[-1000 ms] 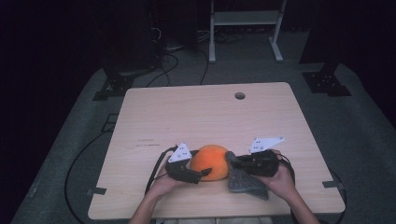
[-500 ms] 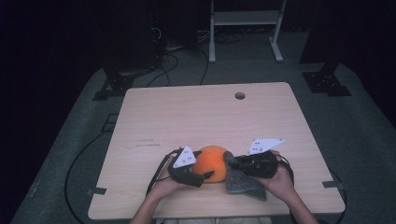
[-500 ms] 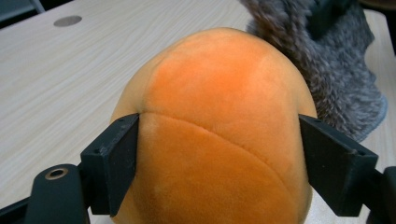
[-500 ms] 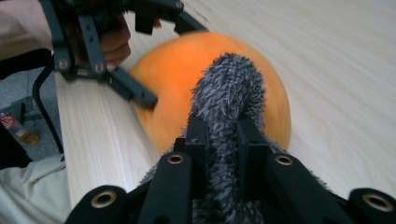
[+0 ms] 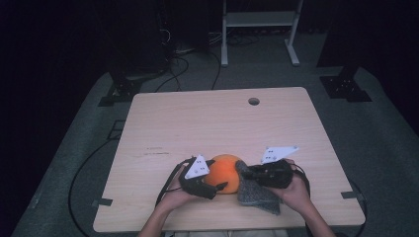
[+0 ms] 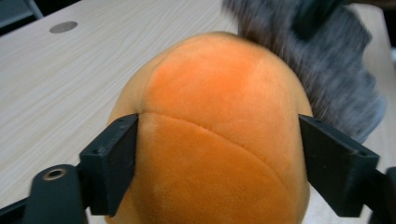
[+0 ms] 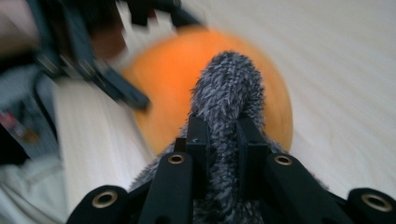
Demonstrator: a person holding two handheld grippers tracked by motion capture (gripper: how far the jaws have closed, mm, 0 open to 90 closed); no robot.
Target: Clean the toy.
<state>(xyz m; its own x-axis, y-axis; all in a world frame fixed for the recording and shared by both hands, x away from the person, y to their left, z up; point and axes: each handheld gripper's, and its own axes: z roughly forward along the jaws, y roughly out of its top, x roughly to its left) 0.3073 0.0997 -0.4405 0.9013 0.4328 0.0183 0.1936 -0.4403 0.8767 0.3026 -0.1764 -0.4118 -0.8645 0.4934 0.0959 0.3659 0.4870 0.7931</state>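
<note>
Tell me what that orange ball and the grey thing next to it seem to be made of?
The orange ball looks like a stuffed plush toy: short velvety pile, matte, with stitched seams across it. The grey thing looks like shaggy fleece or faux-fur cloth: long fuzzy fibres, and it bunches softly where the right tool pinches it. The exact fibres can't be told.

A round orange plush ball (image 5: 226, 172) with stitched seams sits on the table low in the high view's frame, just left of centre. A fuzzy grey cloth (image 5: 255, 193) lies against its right side, one fold draped up onto it.
</note>
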